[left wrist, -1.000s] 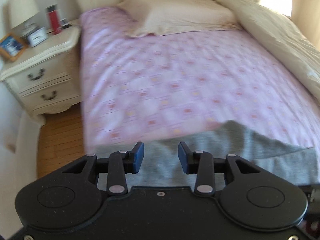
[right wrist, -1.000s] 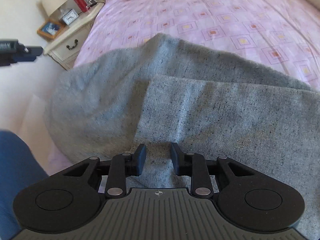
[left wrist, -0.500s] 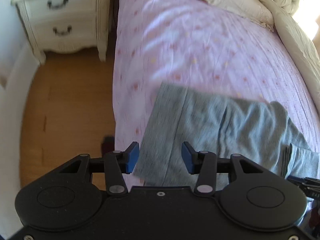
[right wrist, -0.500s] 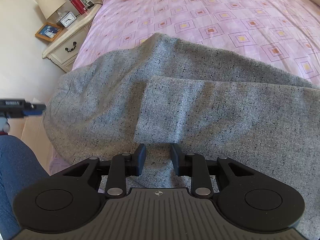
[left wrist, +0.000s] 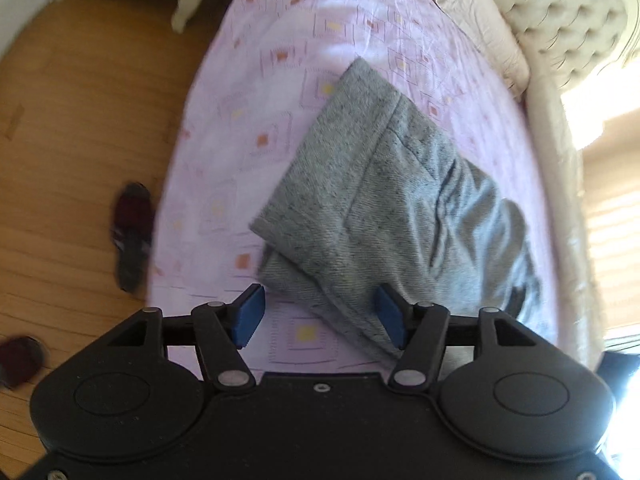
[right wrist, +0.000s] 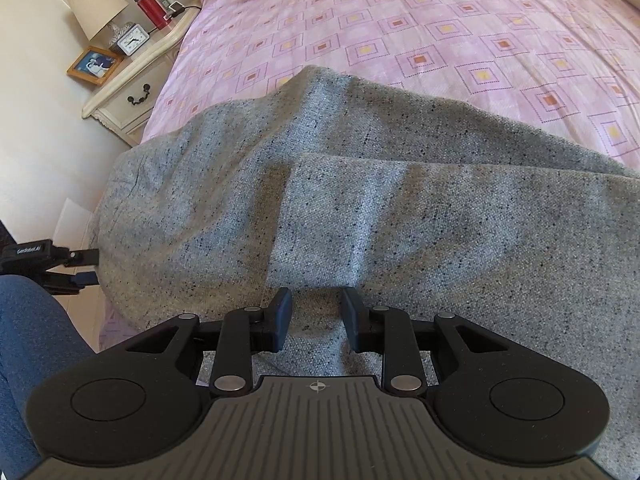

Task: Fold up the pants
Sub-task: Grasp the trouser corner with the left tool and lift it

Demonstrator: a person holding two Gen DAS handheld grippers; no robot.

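Grey pants (left wrist: 384,200) lie folded on the pink patterned bed sheet (left wrist: 248,128), one layer doubled over another. My left gripper (left wrist: 320,316) hangs low over the pants' near edge. Its blue pads (left wrist: 250,316) stand wide apart and are still opening; the cloth's edge runs between them untouched. In the right wrist view the pants (right wrist: 400,208) fill the middle of the picture. My right gripper (right wrist: 316,316) is shut on a ridge of that grey cloth near the doubled layer's corner. The left gripper (right wrist: 90,267) shows there at the pants' left end.
A cream nightstand (right wrist: 132,92) left of the bed carries a lamp (right wrist: 96,8), a clock (right wrist: 132,42), a photo frame (right wrist: 94,65) and a red bottle (right wrist: 150,8). Dark slippers (left wrist: 130,236) lie on the wooden floor (left wrist: 80,140). A pillow (left wrist: 480,36) and a tufted headboard (left wrist: 560,8) lie beyond. A person's leg in blue (right wrist: 32,360) is at left.
The left gripper swung down from looking across the bed to looking down at the pants' near edge, and its jaws widened. The right gripper stayed where it was on the cloth.
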